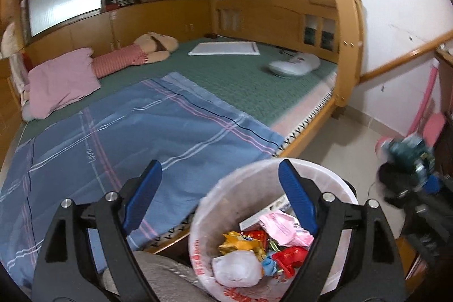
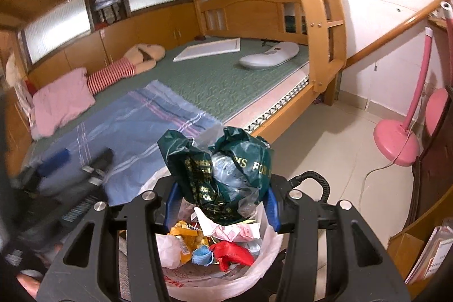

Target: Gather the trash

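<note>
Bedroom scene beside a wooden bunk bed, seen from both wrist cameras. The right tongs pinch a crumpled dark green plastic bag with gold lettering between their blue pads; the bag bulges above and in front of the pads and hangs directly over the open mouth of the trash bin. The left tongs stand spread wide with nothing between their blue fingers; the left finger lies over the blue plaid sheet, the right finger over the bin's near rim. The bin, lined with a pale translucent bag printed in red, stands on the floor just beside the bed's edge and below both tongs. Inside it lie a yellow snack wrapper, a red wrapper, a pink printed bag, a white bag and a small blue scrap. In the left view the green bag shows blurred at the right edge, held by the right tongs. A pink fan base stands on the tiled floor well apart from the bin.
</note>
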